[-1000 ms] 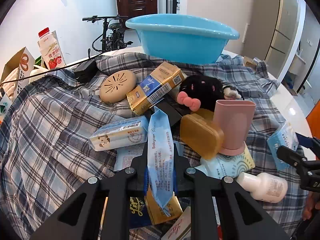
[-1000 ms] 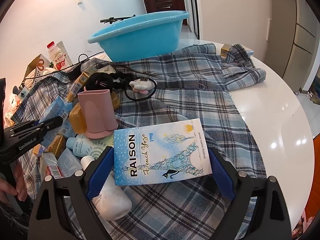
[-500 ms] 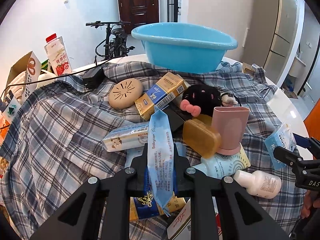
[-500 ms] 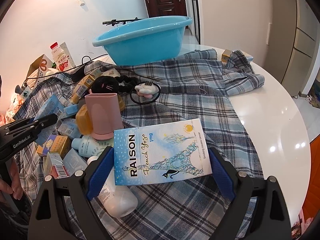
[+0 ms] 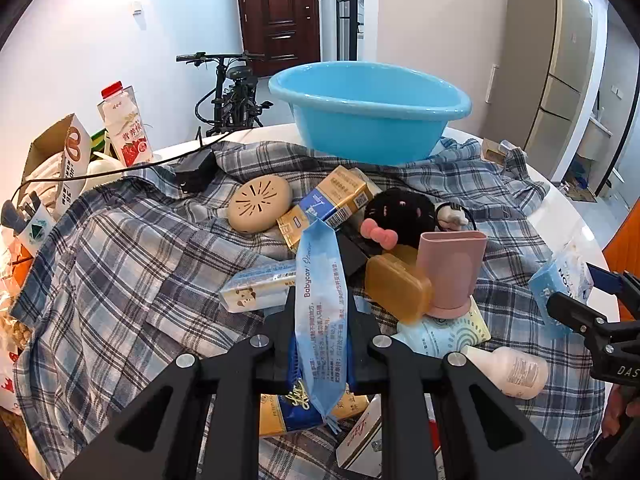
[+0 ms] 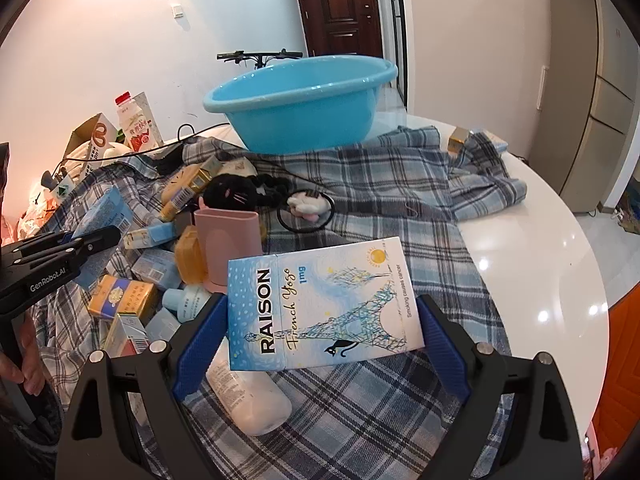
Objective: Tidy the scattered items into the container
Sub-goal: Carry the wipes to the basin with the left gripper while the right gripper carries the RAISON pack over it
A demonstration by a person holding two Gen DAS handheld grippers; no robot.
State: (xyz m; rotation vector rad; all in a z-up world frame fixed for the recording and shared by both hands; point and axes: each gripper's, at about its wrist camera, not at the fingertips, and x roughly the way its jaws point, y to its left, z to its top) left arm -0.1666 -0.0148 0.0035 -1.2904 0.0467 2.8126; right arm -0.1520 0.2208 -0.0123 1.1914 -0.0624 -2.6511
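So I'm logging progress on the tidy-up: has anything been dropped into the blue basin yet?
No, in the right wrist view the blue basin shows only bare blue inner wall, with nothing visible inside it.

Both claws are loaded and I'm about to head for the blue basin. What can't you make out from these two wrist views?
- Blue basin floor: left wrist view, front wall hides it; right wrist view shows only part.
- Blue wipes packet lower end: left claw covers it.
- Boxes beneath: cut off by claw arms.
- White bottle top: behind the RAISON box held by the right claw.
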